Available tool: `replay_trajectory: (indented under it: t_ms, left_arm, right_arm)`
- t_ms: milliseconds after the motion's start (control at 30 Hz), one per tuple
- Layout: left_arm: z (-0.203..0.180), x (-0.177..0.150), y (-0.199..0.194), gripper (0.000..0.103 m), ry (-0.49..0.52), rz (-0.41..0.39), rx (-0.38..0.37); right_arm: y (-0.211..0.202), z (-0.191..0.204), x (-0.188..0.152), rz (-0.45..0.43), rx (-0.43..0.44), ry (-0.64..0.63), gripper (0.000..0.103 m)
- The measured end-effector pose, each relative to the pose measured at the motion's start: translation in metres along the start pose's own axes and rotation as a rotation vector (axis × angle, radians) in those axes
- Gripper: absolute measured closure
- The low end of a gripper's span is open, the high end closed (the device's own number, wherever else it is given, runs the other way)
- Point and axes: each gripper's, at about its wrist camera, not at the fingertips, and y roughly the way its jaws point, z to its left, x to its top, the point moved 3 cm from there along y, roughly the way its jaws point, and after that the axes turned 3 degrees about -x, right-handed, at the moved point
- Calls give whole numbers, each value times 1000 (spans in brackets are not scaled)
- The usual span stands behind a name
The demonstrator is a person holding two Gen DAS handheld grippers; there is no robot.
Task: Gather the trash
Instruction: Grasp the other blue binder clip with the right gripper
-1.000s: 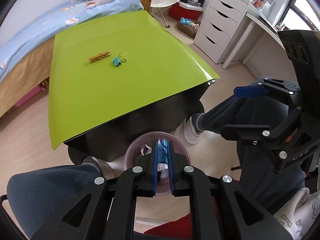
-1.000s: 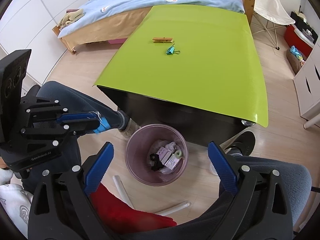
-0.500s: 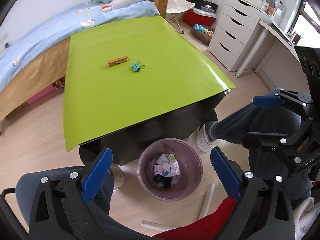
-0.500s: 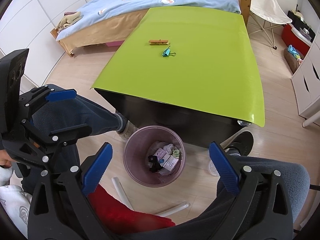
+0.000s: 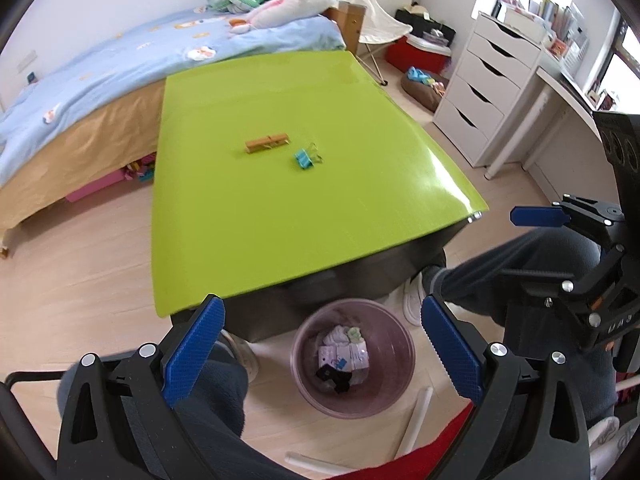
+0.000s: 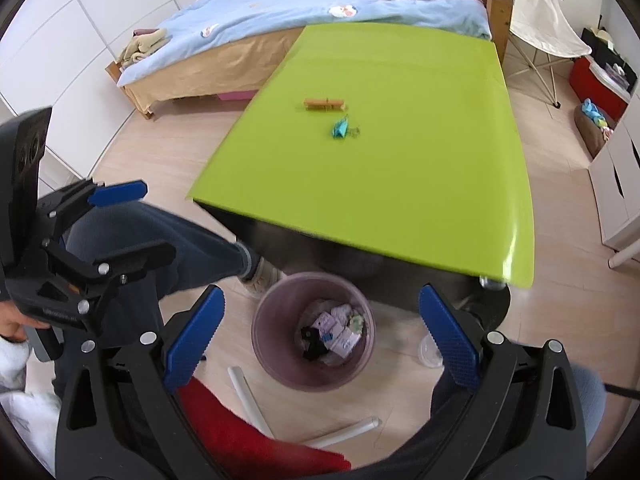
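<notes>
A pink-grey trash bin [image 5: 354, 384] stands on the floor by the table's near edge and holds several bits of trash [image 5: 346, 354]; it also shows in the right wrist view [image 6: 316, 376]. A wooden clothespin [image 5: 267, 143] and a teal binder clip [image 5: 304, 158] lie on the green table [image 5: 280, 216]; both also show in the right wrist view, the clothespin [image 6: 324, 104] and the clip [image 6: 340, 128]. My left gripper [image 5: 320, 328] is open and empty above the bin. My right gripper [image 6: 320, 320] is open and empty above the bin.
A bed [image 5: 100, 92] runs along the table's far side. White drawers [image 5: 484, 88] and a desk stand at the right. The person's legs [image 5: 500, 268] and white shoes flank the bin. White tubes [image 6: 248, 396] and red cloth [image 6: 248, 436] lie on the floor.
My left gripper was shut on a piece of trash over the bin one second ago, then opened and dropped it in. Both grippers have since risen and tilted toward the table.
</notes>
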Motion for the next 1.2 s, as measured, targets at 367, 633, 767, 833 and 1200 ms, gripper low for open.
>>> replay_trajectory:
  t_ms: [367, 633, 767, 833, 1200]
  left_arm:
    - [22, 32, 3, 8, -13, -31, 37]
    - [36, 53, 13, 8, -24, -27, 51]
    - [36, 58, 16, 8, -20, -23, 54]
    - [36, 58, 17, 8, -20, -21, 54]
    - [39, 58, 23, 8, -23, -1, 52]
  right_arm:
    - [34, -6, 91, -6, -8, 0, 7]
    - [77, -17, 138, 63, 6, 29, 7]
    - [106, -26, 155, 121, 21, 63, 7]
    - [122, -30, 162, 151, 39, 82, 7]
    - [173, -38, 173, 250, 150, 169, 46]
